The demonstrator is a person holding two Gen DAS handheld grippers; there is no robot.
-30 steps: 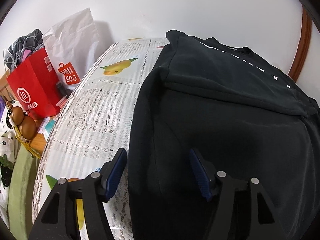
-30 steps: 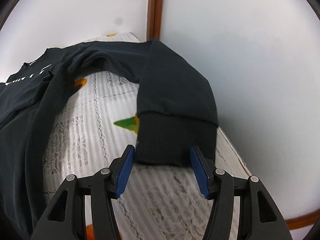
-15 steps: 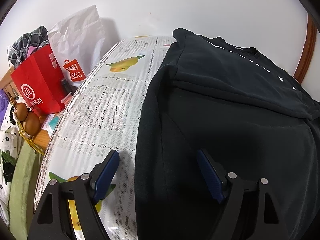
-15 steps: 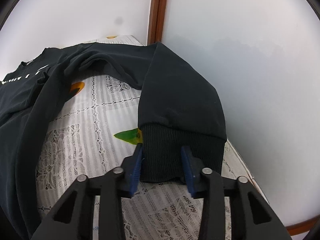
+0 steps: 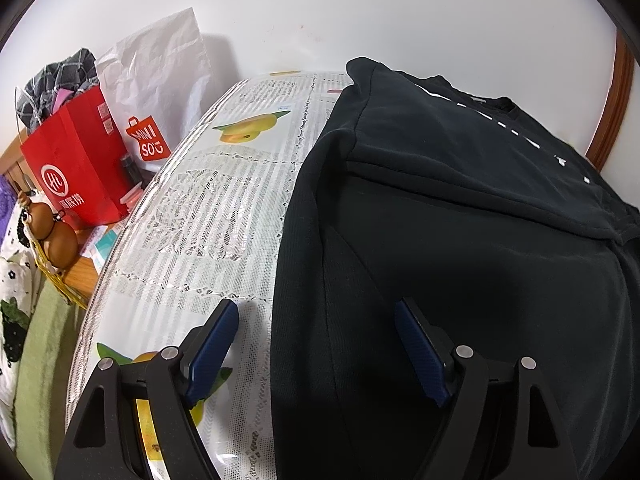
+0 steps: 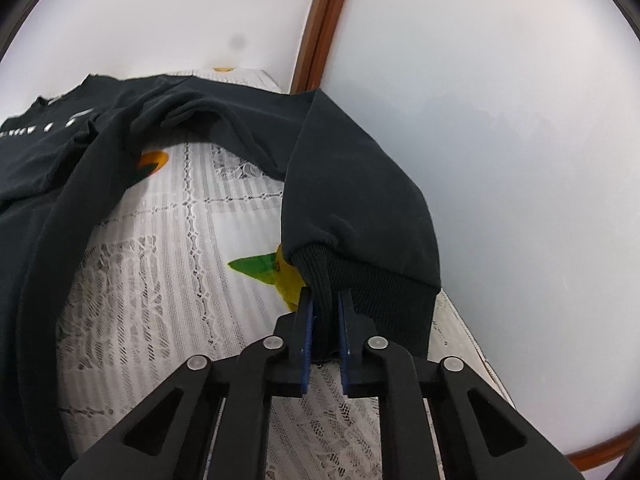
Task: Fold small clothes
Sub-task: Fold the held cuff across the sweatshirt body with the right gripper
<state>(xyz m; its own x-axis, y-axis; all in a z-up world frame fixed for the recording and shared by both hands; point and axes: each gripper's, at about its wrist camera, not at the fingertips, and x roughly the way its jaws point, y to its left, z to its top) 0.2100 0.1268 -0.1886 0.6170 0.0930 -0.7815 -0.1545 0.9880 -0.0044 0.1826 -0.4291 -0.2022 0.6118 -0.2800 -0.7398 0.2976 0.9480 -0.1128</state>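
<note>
A black sweatshirt (image 5: pixel 460 240) lies spread on a table with a white lace cloth (image 5: pixel 208 216). Its left sleeve is folded across the body. My left gripper (image 5: pixel 316 340) is open and empty, hovering over the sweatshirt's left edge near the hem. In the right wrist view the right sleeve (image 6: pixel 352 192) stretches out toward the wall. My right gripper (image 6: pixel 325 312) is shut on the sleeve's ribbed cuff (image 6: pixel 372 292), pinching its left part.
A red paper bag (image 5: pixel 76 164) and a white Miniso bag (image 5: pixel 156 92) stand left of the table, beside a brown gourd (image 5: pixel 56 236). A white wall and a wooden door frame (image 6: pixel 320 40) sit close behind the table's far right edge (image 6: pixel 472 344).
My right gripper closed on the cuff, which it was straddling open a second ago. My left gripper drifted slightly left, staying open.
</note>
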